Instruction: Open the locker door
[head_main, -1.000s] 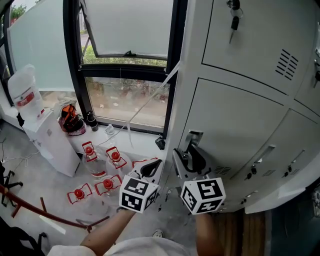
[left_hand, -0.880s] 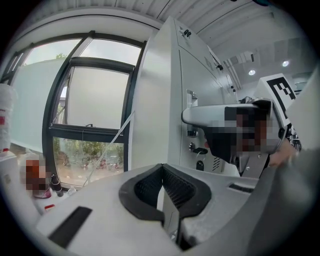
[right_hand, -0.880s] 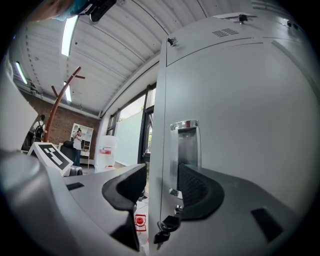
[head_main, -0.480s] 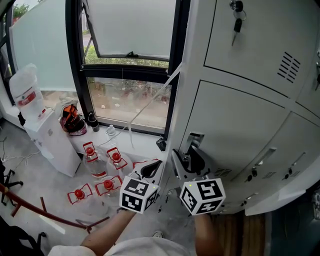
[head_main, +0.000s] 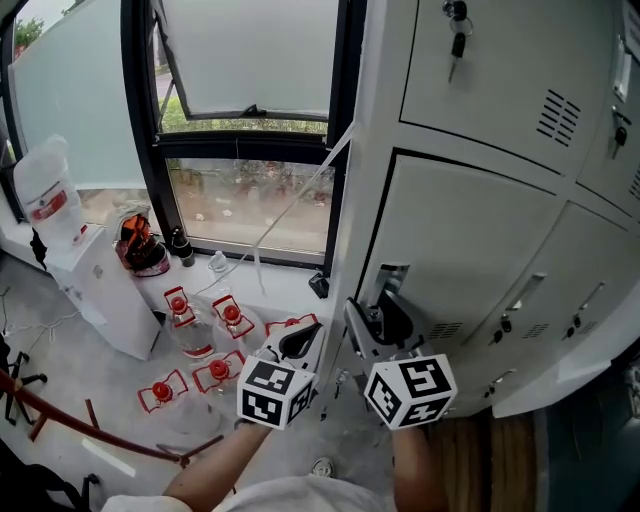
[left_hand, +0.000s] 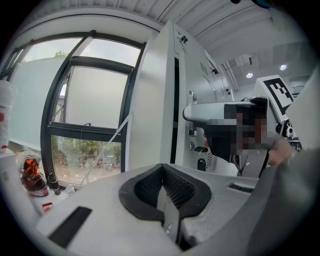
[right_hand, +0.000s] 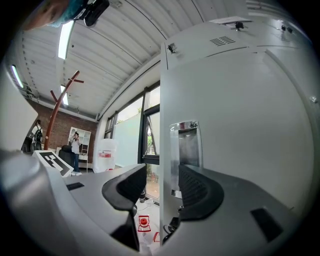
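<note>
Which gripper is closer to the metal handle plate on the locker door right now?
Right. The right gripper sits just below the handle plate, jaws apart astride the edge of the locker door; the left gripper, shut, hangs further left.

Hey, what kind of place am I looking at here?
Probably an office or staff locker corner, not a home: a bank of white metal lockers with keys in one lock, a water dispenser by the window, and water jugs on the floor.
</note>
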